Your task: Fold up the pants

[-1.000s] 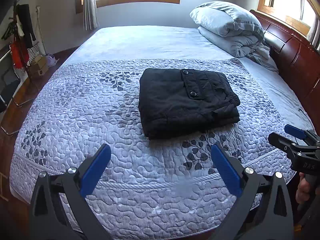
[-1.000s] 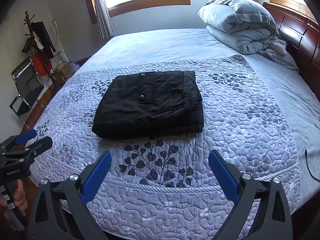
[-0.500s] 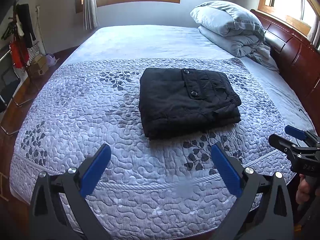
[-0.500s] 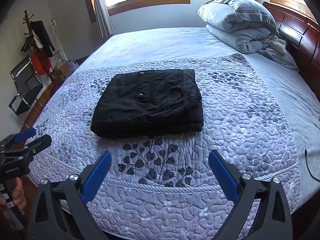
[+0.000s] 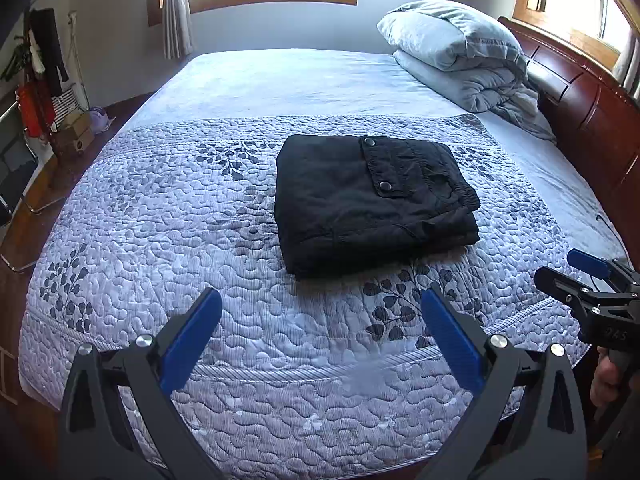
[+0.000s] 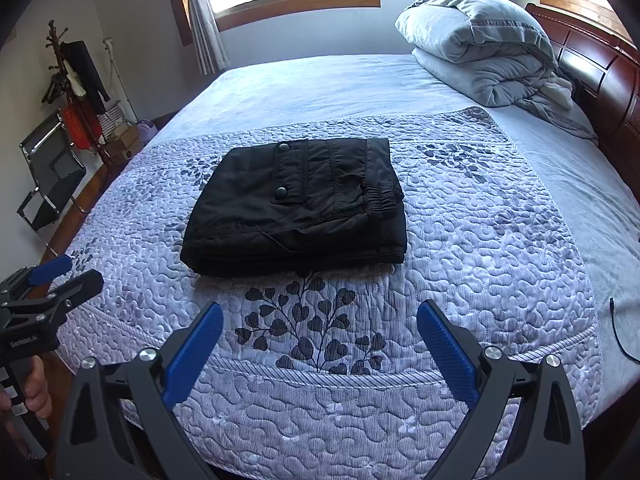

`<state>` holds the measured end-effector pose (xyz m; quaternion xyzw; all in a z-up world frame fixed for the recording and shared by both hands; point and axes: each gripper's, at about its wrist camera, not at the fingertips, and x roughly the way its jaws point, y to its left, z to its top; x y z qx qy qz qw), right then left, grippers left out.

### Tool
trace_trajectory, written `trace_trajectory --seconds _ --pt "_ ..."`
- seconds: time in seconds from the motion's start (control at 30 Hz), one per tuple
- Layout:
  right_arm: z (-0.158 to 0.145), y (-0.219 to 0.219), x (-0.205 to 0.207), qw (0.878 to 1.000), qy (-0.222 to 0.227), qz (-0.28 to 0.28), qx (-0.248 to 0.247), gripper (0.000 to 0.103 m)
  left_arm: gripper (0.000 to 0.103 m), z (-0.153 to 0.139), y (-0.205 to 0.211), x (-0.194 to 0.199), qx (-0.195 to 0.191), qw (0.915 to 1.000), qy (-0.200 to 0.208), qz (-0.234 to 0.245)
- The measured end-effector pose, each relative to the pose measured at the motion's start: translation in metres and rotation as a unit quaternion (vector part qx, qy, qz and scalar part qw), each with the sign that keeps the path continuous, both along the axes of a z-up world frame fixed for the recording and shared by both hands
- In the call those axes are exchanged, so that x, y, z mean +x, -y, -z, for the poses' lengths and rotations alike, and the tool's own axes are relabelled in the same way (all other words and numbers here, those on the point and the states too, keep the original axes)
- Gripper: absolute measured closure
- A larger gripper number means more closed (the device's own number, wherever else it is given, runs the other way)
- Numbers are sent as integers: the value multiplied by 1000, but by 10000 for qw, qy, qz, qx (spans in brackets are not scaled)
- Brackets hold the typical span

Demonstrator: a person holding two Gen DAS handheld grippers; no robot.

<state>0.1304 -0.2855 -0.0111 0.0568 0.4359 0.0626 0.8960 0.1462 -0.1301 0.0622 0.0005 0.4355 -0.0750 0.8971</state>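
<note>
Black pants [image 5: 372,200] lie folded into a flat rectangle on the quilted bedspread [image 5: 160,240], a snap pocket flap on top; they also show in the right wrist view [image 6: 296,204]. My left gripper [image 5: 320,344] is open and empty, held over the near edge of the bed, well short of the pants. My right gripper [image 6: 320,344] is open and empty, also back from the pants. The right gripper shows at the right edge of the left wrist view [image 5: 576,276], and the left gripper at the left edge of the right wrist view [image 6: 60,276].
A folded grey duvet and pillow [image 5: 460,52] lie at the head of the bed by the wooden headboard [image 5: 592,120]. A coat rack [image 6: 76,92] and a chair [image 6: 48,176] stand on the floor to the left. A thin cable [image 6: 620,332] lies at the right bed edge.
Both grippers have drifted slightly, staying open and back from the bed. The folded pants have not moved.
</note>
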Motion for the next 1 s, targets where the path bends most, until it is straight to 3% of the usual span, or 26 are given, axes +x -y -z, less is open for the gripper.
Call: trace_trajectory --seconds 0.63,1.0 --pt "5 2 2 9999 -91 52 -4 5 3 -1 1 -2 -32 9999 90 50" --pt "6 6 2 9999 -110 103 17 5 3 -3 1 -1 -191 9998 -58 11"
